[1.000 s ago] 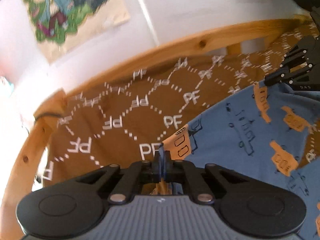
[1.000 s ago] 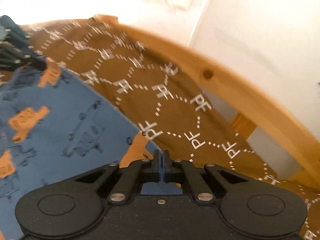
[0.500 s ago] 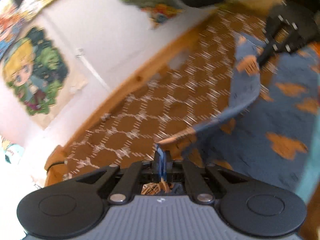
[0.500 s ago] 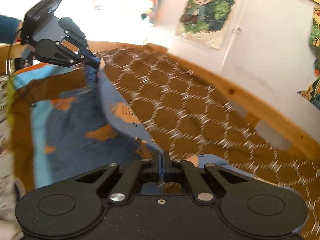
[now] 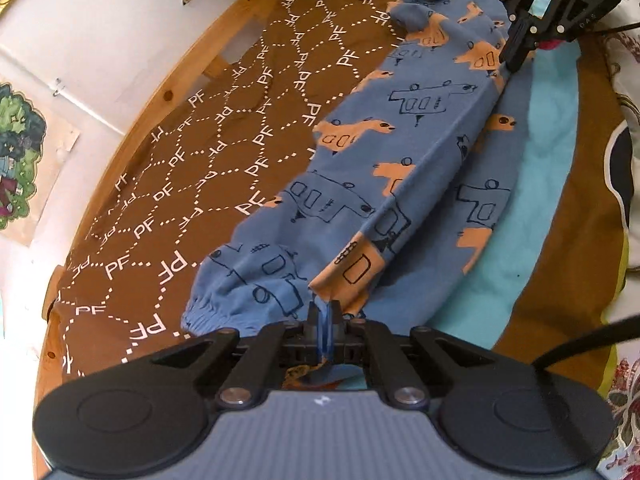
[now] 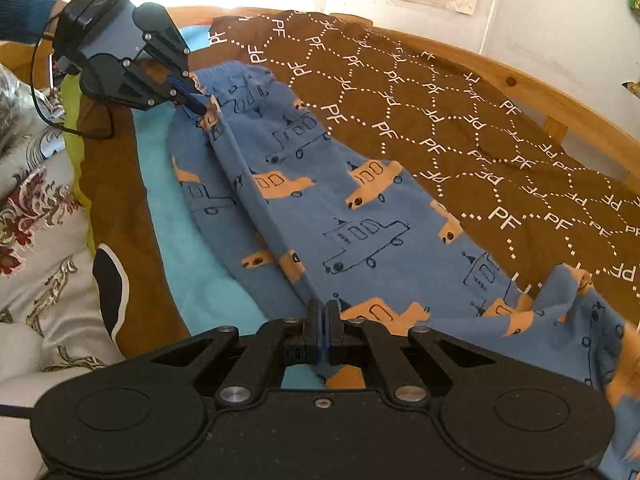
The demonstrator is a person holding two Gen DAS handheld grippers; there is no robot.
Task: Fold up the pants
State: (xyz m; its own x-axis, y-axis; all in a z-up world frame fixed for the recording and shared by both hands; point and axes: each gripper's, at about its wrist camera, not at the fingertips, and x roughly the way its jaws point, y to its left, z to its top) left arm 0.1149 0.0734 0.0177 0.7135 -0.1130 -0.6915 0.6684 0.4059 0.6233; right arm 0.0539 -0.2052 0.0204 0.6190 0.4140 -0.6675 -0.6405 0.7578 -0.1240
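Left gripper [image 5: 324, 312]: jaws clamped on cuff-end edge of blue vehicle-print pants [image 5: 400, 152]. Right gripper [image 6: 323, 312]: jaws clamped on same edge nearer waist. Edge held taut between both, apparently carrying one leg over other. Pants lie on brown PF-print bedspread [image 6: 440, 92]; wooden bed frame [image 6: 520, 80] beyond.

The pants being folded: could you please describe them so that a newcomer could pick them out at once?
On the wooden-framed bed, a brown blanket printed with white PF letters lies beside a light blue sheet. The pants lie stretched across both. They alone are blue with orange and outlined vehicles, with a hand-held gripper clamped at each end.
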